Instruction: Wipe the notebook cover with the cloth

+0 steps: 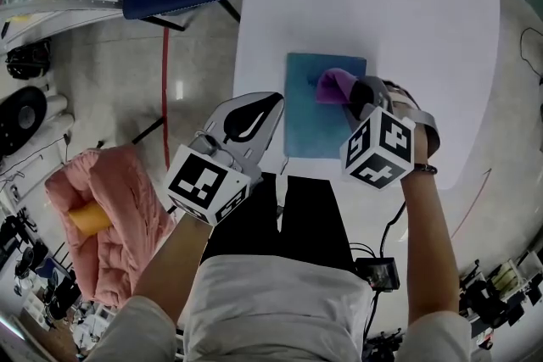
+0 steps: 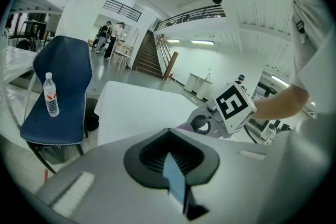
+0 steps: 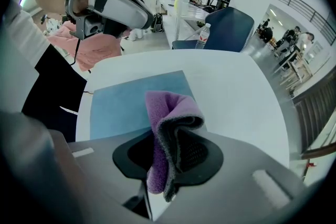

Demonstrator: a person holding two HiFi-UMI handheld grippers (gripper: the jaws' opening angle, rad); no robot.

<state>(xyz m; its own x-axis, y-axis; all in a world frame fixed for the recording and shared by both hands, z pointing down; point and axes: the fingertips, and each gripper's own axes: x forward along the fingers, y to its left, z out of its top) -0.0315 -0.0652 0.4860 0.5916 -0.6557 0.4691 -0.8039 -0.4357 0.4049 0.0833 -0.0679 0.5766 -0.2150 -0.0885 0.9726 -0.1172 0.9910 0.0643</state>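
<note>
A plain blue notebook (image 1: 307, 119) lies flat near the front edge of the white table (image 1: 382, 4). The left gripper (image 1: 271, 103) points at the notebook's left edge, its jaws drawn nearly together with a blue sliver showing in the slit. The right gripper (image 1: 361, 95) is clamped on a folded purple cloth (image 1: 333, 85), which sits over the cover's far right part.

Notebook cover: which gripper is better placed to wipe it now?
Right. The right gripper is shut on the purple cloth, which is over the blue notebook. The left gripper is beside the notebook's near left edge, with no cloth.
</note>
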